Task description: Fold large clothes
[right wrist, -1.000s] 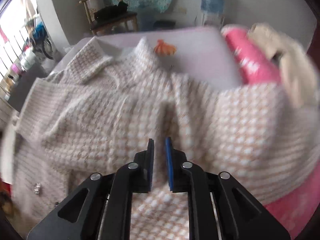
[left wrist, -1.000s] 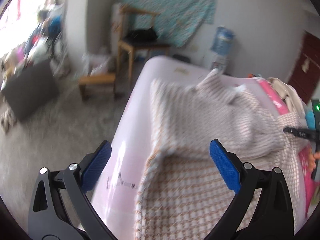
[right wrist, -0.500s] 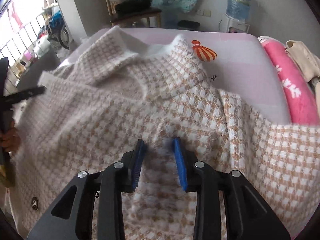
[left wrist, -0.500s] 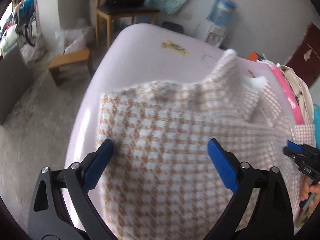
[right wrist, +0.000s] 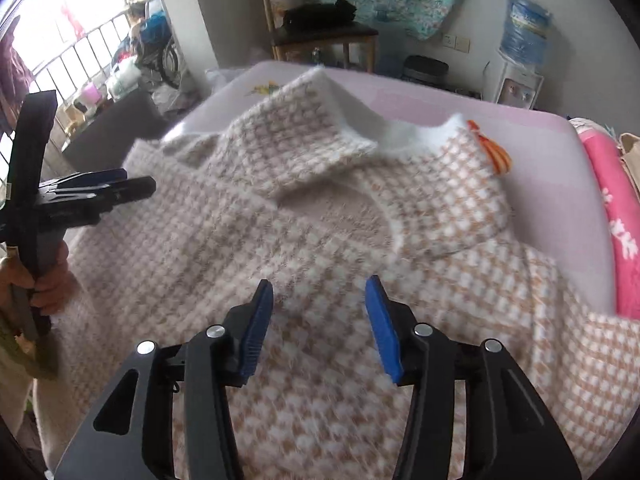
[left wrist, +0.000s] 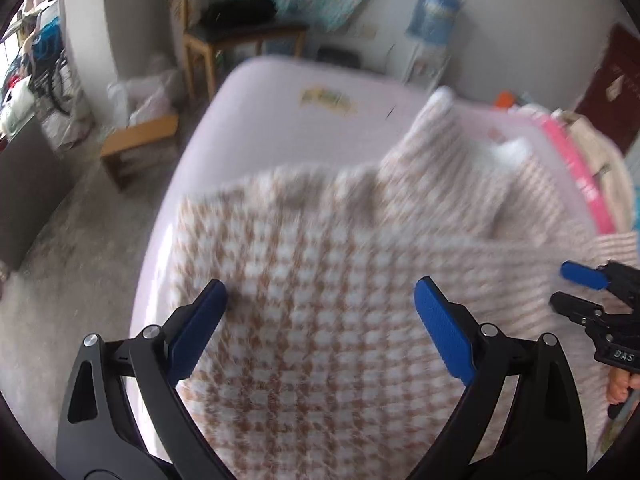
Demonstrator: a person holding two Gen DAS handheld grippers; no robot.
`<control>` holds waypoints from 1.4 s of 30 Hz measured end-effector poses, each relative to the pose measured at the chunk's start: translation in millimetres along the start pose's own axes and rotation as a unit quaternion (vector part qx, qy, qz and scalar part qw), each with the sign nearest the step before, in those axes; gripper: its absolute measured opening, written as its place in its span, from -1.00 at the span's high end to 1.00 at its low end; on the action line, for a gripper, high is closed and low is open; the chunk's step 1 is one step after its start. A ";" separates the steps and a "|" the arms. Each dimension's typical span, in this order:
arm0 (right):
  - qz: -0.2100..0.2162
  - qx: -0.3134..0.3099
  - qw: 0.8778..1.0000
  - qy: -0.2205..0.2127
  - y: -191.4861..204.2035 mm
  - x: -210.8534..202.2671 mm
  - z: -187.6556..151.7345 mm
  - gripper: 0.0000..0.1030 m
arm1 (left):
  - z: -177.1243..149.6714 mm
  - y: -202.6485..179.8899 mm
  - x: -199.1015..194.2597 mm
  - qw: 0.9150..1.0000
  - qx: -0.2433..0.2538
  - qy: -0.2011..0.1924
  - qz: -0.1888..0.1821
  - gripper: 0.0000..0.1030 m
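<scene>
Pale pink bed [left wrist: 280, 128] in a lived-in room: wooden chair [right wrist: 320, 28] by the wall, water dispenser [right wrist: 520, 60], barred window [right wrist: 72, 64]. Checked brown-and-white coat [right wrist: 360, 240] spread across the bed, collar [right wrist: 304, 136] toward the far edge. Left claw [left wrist: 320, 312] wide apart above the coat, gripping nothing. Right claw [right wrist: 320, 312] half apart, jaws just opening, fabric beneath but not pinched. Versus a second ago: nearly shut then; left claw now over the coat, not its edge.
</scene>
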State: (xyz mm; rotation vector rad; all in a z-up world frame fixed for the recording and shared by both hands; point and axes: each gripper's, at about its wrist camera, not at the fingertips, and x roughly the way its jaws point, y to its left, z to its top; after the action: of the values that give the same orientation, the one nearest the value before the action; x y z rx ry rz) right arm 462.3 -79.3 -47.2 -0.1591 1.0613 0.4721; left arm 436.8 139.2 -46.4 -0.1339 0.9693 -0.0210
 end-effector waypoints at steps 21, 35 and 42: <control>0.001 -0.020 0.999 -0.033 19.7 -69.2 -66.5 -0.24 | -76.3 -69.2 -67.1 0.996 0.087 -0.033 -0.011 -0.79; -0.004 0.071 0.997 -0.033 -40.2 -110.4 -85.0 -0.44 | -84.2 -84.9 -39.3 0.997 0.080 -0.009 0.013 -0.86; -0.072 0.264 0.960 -0.061 -201.8 -191.3 -127.1 -0.44 | -83.5 -84.1 -39.3 0.997 0.080 -0.009 0.012 -0.86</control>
State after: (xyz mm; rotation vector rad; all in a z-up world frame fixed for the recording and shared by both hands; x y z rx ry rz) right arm 374.2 -359.7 37.1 0.2639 1.0119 0.0550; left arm 349.3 50.2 -50.4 0.0245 0.9481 -0.0749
